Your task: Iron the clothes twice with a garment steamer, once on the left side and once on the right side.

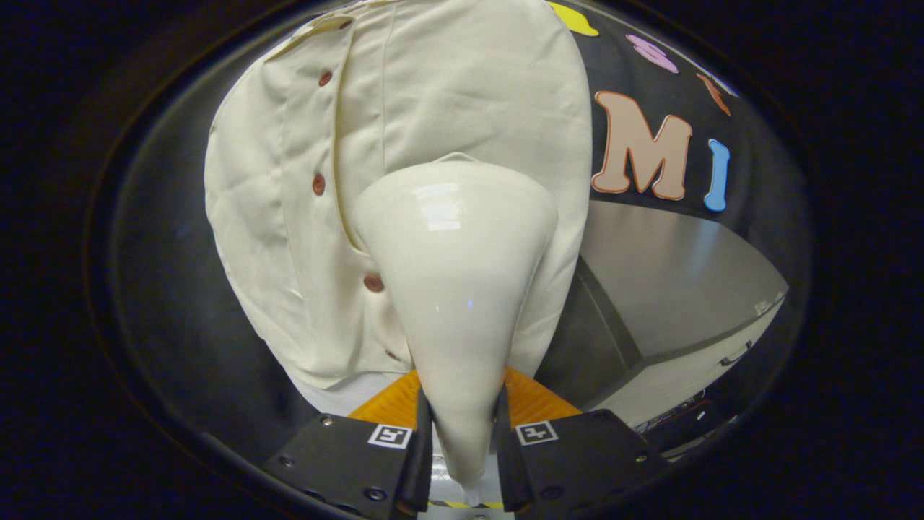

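- Between your fingers, the hand-held gripper (462, 440) is clamping the narrow neck of the garment steamer (455, 274), with both fingers pressing on it from either side.
- You are pointing the steamer's glossy cream cone forward, its wide head lying against the shirt (303, 180) just ahead.
- You are facing a cream shirt hanging upright, wrinkled on its left half, with a row of brown buttons (318, 184) running down the placket beside the steamer head.
- Right of the shirt, a grey cabinet (671, 282) is standing against the booth's wall.
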Motion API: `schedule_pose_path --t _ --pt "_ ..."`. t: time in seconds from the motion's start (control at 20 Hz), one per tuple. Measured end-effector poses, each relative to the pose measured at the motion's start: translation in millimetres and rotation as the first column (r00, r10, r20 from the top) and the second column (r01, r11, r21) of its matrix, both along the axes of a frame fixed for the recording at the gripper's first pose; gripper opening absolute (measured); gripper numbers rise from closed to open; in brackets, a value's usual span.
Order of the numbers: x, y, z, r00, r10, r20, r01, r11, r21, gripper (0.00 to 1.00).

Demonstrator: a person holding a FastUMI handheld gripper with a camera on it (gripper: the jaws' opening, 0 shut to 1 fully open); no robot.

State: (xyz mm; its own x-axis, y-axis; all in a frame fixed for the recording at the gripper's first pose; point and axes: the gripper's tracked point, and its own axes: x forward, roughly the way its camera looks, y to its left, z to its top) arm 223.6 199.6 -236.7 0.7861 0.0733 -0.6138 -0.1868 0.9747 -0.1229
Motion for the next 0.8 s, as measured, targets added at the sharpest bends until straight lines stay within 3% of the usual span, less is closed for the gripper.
schedule_pose_path --t 0.5,0.8 --pt "-9.3 -12.6 -71.0 0.997 0.008 -0.075 -0.01 0.999 -0.034 0.38" --pt "-15.8 -24.7 -113.1 0.992 -0.026 -0.12 0.02 0.999 -0.044 0.38"
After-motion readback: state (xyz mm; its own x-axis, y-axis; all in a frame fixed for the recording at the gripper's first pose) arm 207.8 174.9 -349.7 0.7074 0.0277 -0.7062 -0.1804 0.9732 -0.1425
